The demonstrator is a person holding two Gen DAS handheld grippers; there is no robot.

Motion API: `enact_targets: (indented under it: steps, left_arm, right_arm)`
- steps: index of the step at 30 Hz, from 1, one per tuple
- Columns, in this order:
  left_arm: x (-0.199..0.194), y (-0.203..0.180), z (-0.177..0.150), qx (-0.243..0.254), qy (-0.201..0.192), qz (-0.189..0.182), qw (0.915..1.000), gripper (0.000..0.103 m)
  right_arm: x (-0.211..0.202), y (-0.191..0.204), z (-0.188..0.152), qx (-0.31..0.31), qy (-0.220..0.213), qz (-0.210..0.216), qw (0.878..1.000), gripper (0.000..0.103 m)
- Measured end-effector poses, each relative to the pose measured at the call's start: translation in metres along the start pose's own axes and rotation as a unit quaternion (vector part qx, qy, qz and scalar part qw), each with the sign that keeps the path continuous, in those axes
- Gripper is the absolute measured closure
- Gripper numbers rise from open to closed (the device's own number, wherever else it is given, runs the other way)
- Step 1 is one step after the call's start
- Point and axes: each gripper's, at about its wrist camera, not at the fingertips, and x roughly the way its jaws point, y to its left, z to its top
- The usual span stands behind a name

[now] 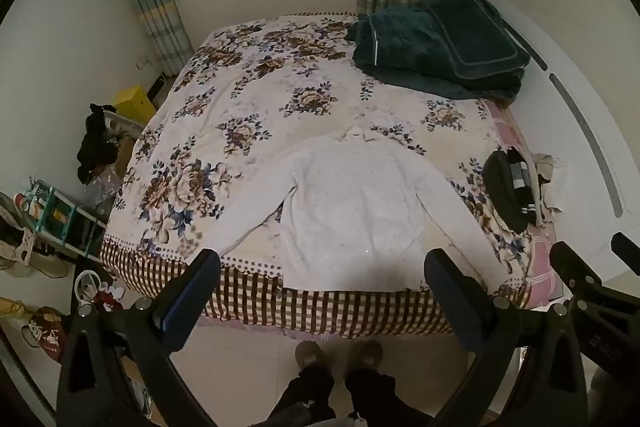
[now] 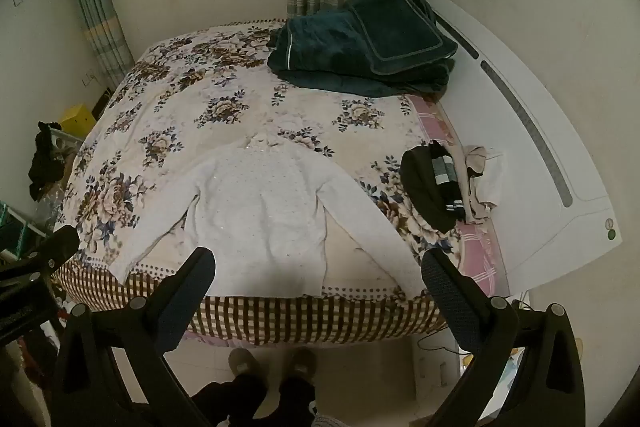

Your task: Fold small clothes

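A small white sweater lies flat on the flowered bedspread, collar away from me, both sleeves spread out and down, hem at the bed's near edge. It also shows in the right wrist view. My left gripper is open and empty, held above the bed's near edge in front of the hem. My right gripper is open and empty, at the same height, to the right; its fingers show in the left wrist view.
A folded dark green blanket lies at the bed's far right. A pile of dark and beige clothes sits at the right edge by the white headboard. Shelves, shoes and clutter stand left. The person's feet stand on the tiled floor.
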Motion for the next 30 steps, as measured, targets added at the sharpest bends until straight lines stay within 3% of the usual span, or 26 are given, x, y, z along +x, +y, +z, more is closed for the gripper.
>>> enact_targets:
  steps: [30]
  left_arm:
    - [-0.020, -0.010, 0.002, -0.007, -0.016, -0.011, 0.9998, 0.000]
  right_arm:
    - [-0.016, 0.003, 0.014, -0.009, -0.014, 0.006, 1.000, 0.000]
